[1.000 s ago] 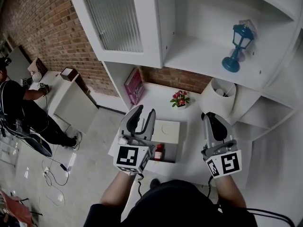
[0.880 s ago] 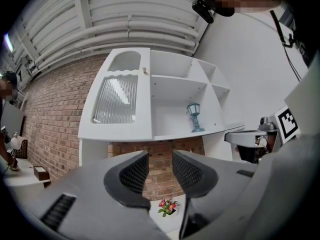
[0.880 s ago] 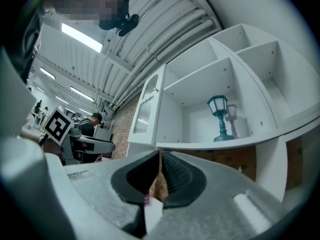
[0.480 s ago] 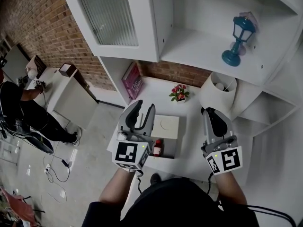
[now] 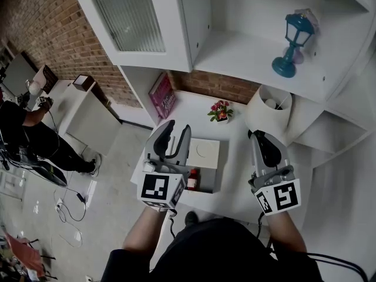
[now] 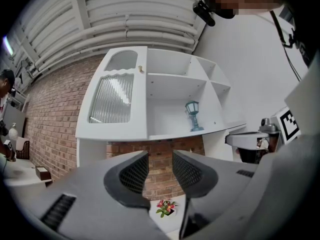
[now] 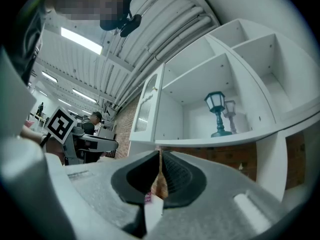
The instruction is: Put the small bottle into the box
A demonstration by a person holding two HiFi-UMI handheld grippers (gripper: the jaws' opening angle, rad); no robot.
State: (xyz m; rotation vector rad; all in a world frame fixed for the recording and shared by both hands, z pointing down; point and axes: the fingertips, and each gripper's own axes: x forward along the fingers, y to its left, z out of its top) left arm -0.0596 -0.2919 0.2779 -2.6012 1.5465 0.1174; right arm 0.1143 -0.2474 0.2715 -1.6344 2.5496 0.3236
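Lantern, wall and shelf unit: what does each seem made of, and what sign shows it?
Lantern: teal, smooth, slightly glossy; painted metal or plastic, unclear which. Wall: red brick, rough and matte, with pale mortar lines. Shelf unit: probably white-painted wood or board, smooth; flat panels with peg holes.

A teal lantern (image 5: 288, 44) stands on the white shelf (image 5: 235, 54); small potted flowers (image 5: 220, 111) sit below.

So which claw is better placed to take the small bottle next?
Left, probably: left claw is open, empty, with the small bottle close beside it; right claw is shut and farther off.
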